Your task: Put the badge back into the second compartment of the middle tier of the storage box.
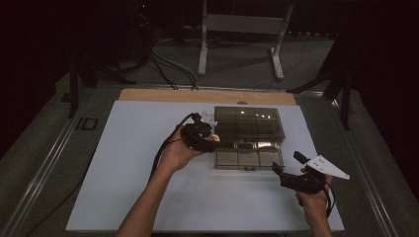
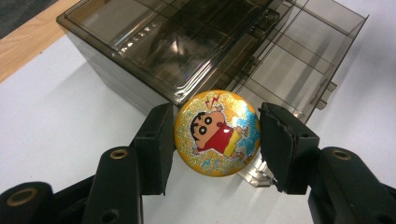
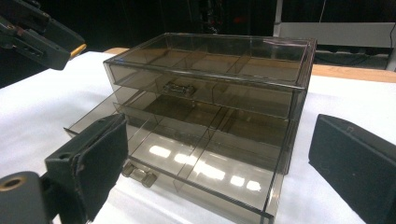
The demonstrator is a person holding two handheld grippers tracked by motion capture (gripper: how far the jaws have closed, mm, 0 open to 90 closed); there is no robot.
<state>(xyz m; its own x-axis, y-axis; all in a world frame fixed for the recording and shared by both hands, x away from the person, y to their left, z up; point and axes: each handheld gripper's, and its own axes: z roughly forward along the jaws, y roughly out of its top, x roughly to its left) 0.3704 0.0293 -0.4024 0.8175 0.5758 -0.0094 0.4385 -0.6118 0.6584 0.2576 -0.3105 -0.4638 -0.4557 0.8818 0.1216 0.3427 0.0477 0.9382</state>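
Above the open drawer point(image 2: 299, 60), the left gripper point(image 2: 217, 135) clamps a badge point(image 2: 217, 133), not yet dropped in; the right gripper point(image 3: 219, 158) waits, jaws spread.

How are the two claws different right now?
The left claw is shut on a glittery cartoon badge; the right claw is open and holds nothing. The left claw is right at the smoky plastic drawer box; the right claw sits apart from it. Both are black.
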